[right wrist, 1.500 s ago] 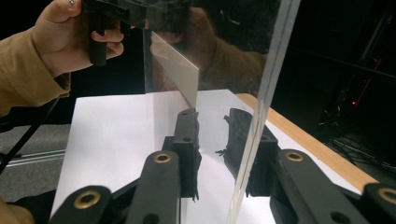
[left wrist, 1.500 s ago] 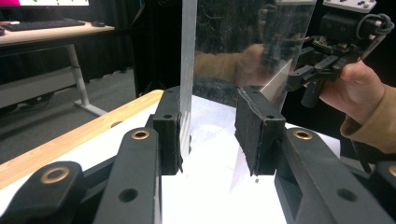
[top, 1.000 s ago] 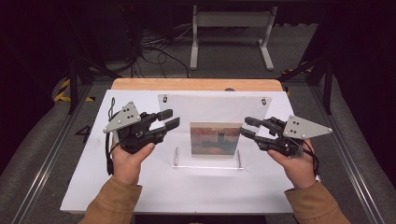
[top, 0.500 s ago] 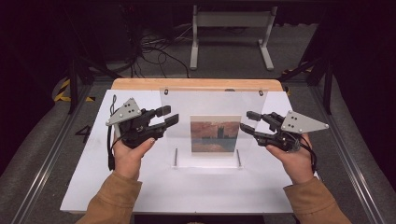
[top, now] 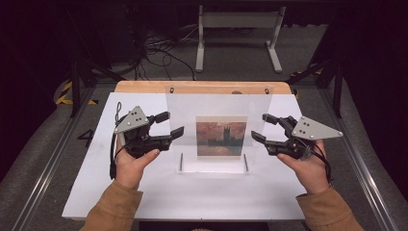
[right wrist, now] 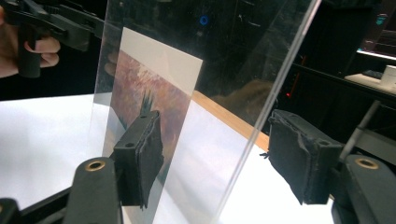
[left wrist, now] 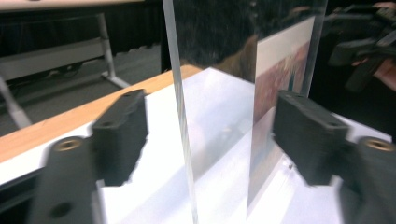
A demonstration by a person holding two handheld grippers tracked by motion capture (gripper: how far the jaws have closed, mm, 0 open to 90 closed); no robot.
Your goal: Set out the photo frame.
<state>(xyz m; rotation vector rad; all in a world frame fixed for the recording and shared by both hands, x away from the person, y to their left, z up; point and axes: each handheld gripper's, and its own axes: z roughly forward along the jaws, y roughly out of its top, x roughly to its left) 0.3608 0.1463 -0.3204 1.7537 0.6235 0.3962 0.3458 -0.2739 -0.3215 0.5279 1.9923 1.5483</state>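
— Dark floor with a tangle of cables and a grey metal stand [top: 239, 33] lies beyond our white worktop [top: 192, 197], whose far edge is a strip of bare wood.

— And at the middle of it stands the clear acrylic panel [top: 219, 103], upright, with its feet on the worktop and a print of a reddish sunset skyline [top: 221, 138] held in it.

— We have the left claw [top: 169, 125] at nine o'clock of the panel, right at its side edge. Its jaws have just been opening; in the left gripper view the pane's edge [left wrist: 180, 107] runs up between the two black pads, and neither pad presses on it.

— Same on the other side. Our right claw [top: 260, 128] sits at three o'clock, jaws also just opened. In the right gripper view the pane's edge [right wrist: 261, 121] rises between the pads with daylight on both sides, so nothing is gripped.

— Both our hands rest low, near the worktop, sleeves coming in from six o'clock.
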